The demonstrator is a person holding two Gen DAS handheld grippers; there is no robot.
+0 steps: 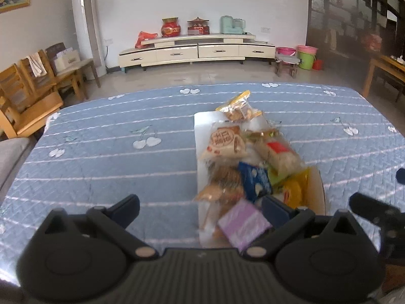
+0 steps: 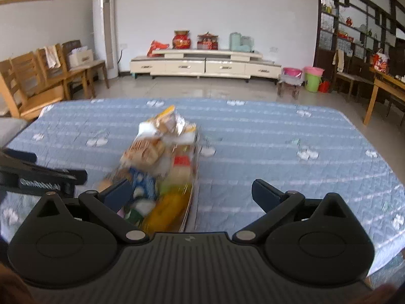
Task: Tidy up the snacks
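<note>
A shallow white box (image 1: 202, 122) (image 2: 194, 197) lies on the blue quilted table cover, heaped with several wrapped snacks. On the heap's far end sits a yellow-edged cookie packet (image 1: 238, 109) (image 2: 167, 121). Nearer me are a blue packet (image 1: 255, 182) (image 2: 141, 185), a yellow packet (image 1: 293, 192) (image 2: 167, 210) and a purple packet (image 1: 243, 224). My left gripper (image 1: 201, 209) is open over the box's near end; the purple packet lies loose by its right finger. My right gripper (image 2: 189, 191) is open too and straddles the box's right wall. The snacks look blurred.
The table cover (image 1: 101, 157) (image 2: 291, 167) has bare room left and right of the box. Wooden chairs (image 1: 33, 86) stand past the left edge. A wooden table (image 2: 384, 88) stands at the far right. A cream cabinet (image 1: 197, 50) and buckets (image 1: 306, 55) line the far wall.
</note>
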